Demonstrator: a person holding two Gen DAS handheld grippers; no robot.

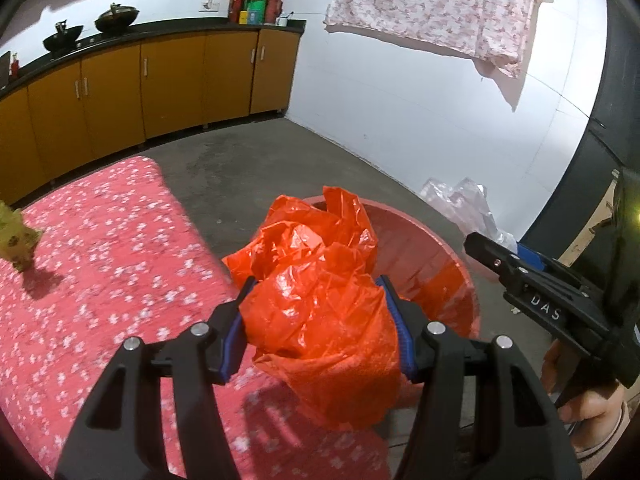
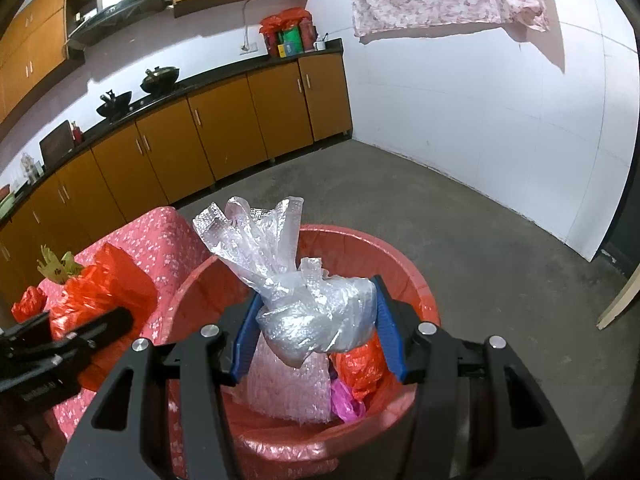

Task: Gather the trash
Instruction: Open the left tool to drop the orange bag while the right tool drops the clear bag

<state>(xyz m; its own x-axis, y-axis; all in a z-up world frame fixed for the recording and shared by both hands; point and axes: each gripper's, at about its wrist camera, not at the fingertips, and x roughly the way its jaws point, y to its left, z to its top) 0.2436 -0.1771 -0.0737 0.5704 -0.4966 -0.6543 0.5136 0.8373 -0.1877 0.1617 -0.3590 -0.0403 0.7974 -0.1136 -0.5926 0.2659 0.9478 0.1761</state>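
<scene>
1. Left wrist view: left gripper (image 1: 316, 320) clamped on a crumpled red plastic bag (image 1: 316, 280), blue pads pressing both sides. The bag hangs over the near edge of a red bin (image 1: 440, 248), beside a table with a pink floral cloth (image 1: 100, 248). The right gripper (image 1: 496, 256) enters from the right, with clear plastic beyond its tip.
2. Right wrist view: right gripper (image 2: 316, 320) pinching a wad of clear plastic wrap (image 2: 304, 292) directly above the bin (image 2: 400, 256), which is lined with a red bag. Inside lie bubble wrap (image 2: 288, 384), red and magenta scraps. The left gripper (image 2: 116, 316) with its red bag (image 2: 100, 288) sits at the left, over the table edge.
</scene>
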